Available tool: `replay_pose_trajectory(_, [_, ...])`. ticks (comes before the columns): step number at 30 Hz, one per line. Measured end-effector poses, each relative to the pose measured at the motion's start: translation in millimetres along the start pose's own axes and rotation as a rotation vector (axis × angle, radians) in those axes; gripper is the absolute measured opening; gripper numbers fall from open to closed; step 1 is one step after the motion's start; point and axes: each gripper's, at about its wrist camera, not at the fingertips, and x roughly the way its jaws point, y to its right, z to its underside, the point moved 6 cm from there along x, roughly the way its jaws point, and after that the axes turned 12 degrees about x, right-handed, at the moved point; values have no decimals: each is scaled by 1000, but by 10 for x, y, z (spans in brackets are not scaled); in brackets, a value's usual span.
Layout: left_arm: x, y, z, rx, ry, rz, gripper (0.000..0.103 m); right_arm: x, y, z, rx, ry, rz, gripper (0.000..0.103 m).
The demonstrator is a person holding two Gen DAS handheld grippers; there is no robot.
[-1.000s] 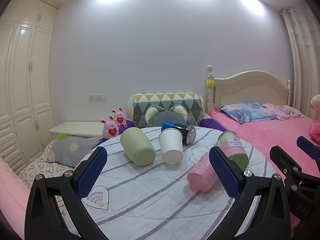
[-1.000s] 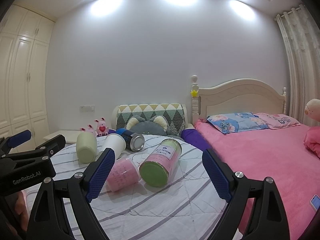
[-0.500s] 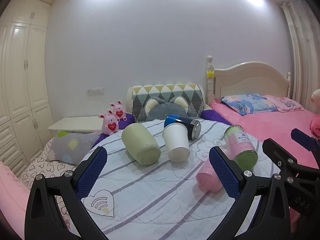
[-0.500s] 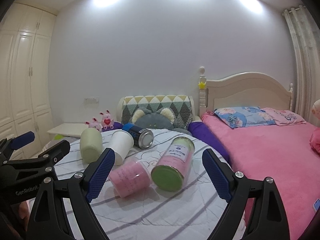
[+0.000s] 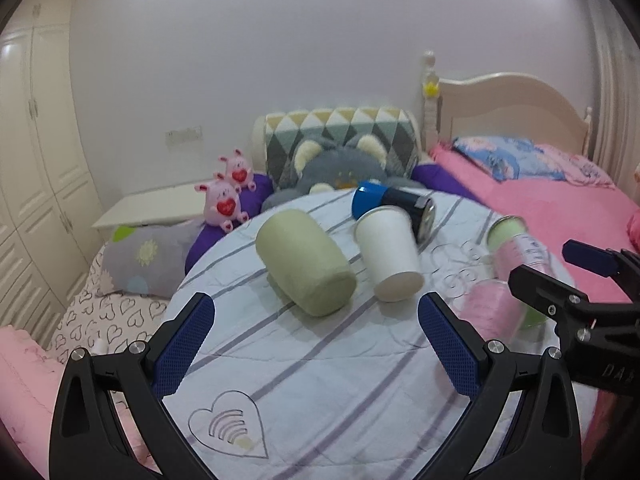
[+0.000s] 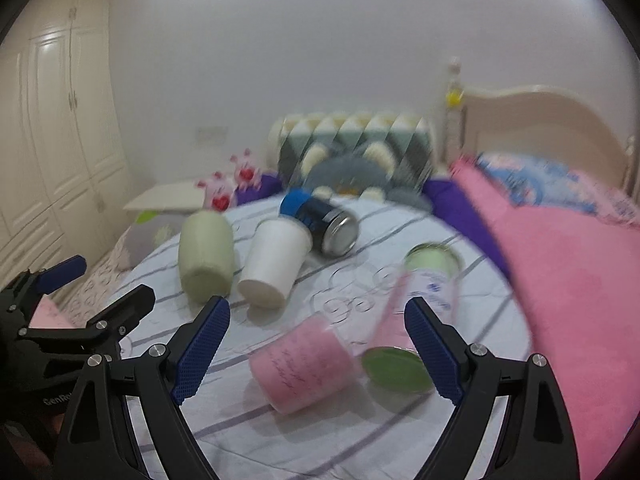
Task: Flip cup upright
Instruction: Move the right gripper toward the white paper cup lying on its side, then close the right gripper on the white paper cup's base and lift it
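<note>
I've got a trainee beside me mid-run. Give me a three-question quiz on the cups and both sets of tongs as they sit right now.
1. True or false: the white paper cup stands upright on the round table.
2. Which cup lies nearest the right tongs? A) pale green cup B) pink cup C) blue can
3. Fill in: both the left tongs and the right tongs are ____ and hold nothing.

Key
1. False: it lies on its side, as does the pale green cup.
2. B: the pink cup lies between the right tongs' fingers; the blue can lies farther back.
3. open
</note>
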Motion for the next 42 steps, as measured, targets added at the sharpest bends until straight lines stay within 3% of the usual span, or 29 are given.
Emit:
replay_pose_trajectory(3, [181,-104,5,-12,-65,43,103,213,-53,-28,13,-80,-4,91])
replay_pose_trajectory(7, [376,-275,-25,-19,-106,27,103,490,-151,-127,-16,-157,22,90])
replay_pose_trajectory(12, [625,-530,-64,-64,-152,59,103,844,-269,-233,-30,-227,34,90])
replay_pose_trajectory(19, [940,-766,-102,-80,-197,81,103,1354,-368,-257,13,-327,58,90])
replay_pose_trajectory(31, [1273,-879,-12,-115,-242,134,103,1853,-427,-136,54,-464,107,90])
replay_pose_trajectory(33, [1270,-903,5,-127,-243,147,103,1882,-404,-121,66,-498,111,83])
replay_pose_trajectory(34, [1270,-919,12,-129,-244,142,103,1889,-416,-93,43,-520,128,63])
replay_pose_trajectory(42, [1248,-986,23,-131,-245,129,103,1809,-515,-126,18,-504,132,64])
